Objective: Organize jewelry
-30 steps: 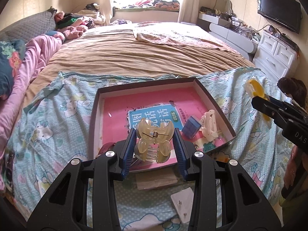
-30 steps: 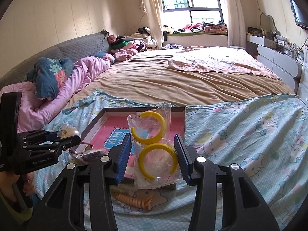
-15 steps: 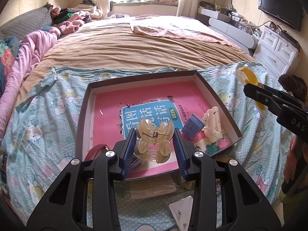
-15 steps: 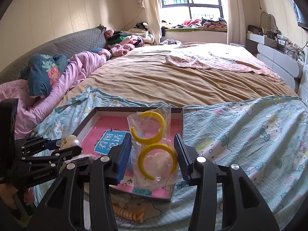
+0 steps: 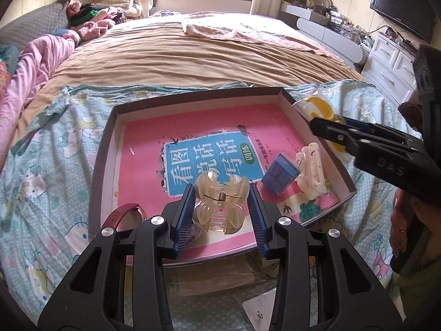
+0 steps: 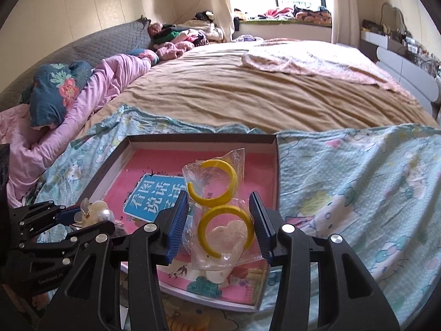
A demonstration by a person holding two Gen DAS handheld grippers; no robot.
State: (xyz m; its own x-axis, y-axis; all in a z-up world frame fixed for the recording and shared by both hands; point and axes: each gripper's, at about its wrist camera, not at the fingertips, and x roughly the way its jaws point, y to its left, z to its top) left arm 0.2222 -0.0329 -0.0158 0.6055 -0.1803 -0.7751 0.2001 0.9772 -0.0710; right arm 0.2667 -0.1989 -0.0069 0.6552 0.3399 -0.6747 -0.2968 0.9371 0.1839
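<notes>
My left gripper (image 5: 220,215) is shut on a clear yellowish hair claw clip (image 5: 220,207), held over the near edge of a shallow dark box (image 5: 104,149) with a pink book inside. My right gripper (image 6: 219,226) is shut on a clear plastic bag with two yellow hoop earrings (image 6: 220,215), held over the box's right side (image 6: 277,182). The right gripper also shows at the right of the left wrist view (image 5: 325,127). The left gripper shows at the left of the right wrist view (image 6: 82,218).
In the box lie a blue packet (image 5: 279,173), a white claw clip (image 5: 312,173) and a dark red watch strap (image 5: 121,215). The box rests on a light blue cartoon blanket (image 5: 55,165) on a wide bed. Small cards and bags (image 5: 215,281) lie in front of it.
Both grippers have moved forward and lower over the box, each still holding its item. The box now fills more of both views.
</notes>
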